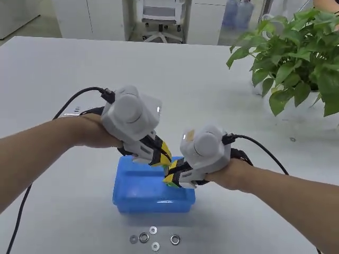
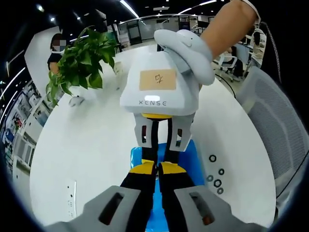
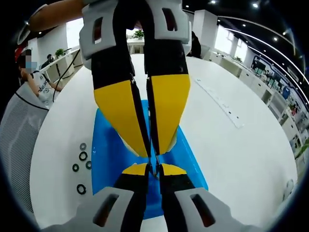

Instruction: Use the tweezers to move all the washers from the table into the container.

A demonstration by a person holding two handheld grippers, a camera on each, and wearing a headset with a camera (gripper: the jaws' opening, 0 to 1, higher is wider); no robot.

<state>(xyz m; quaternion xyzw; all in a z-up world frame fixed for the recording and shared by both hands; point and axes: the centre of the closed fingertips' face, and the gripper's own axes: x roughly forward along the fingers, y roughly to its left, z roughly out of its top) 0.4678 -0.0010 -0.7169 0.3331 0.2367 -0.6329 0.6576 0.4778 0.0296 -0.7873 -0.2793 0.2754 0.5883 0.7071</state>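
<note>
Left gripper facing right gripper, over container

Five washers lie on the table — five in the head view, and five again in each gripper view. One blue container. Two grippers in hand — the left gripper and the right gripper. One potted plant. One office chair.
</note>
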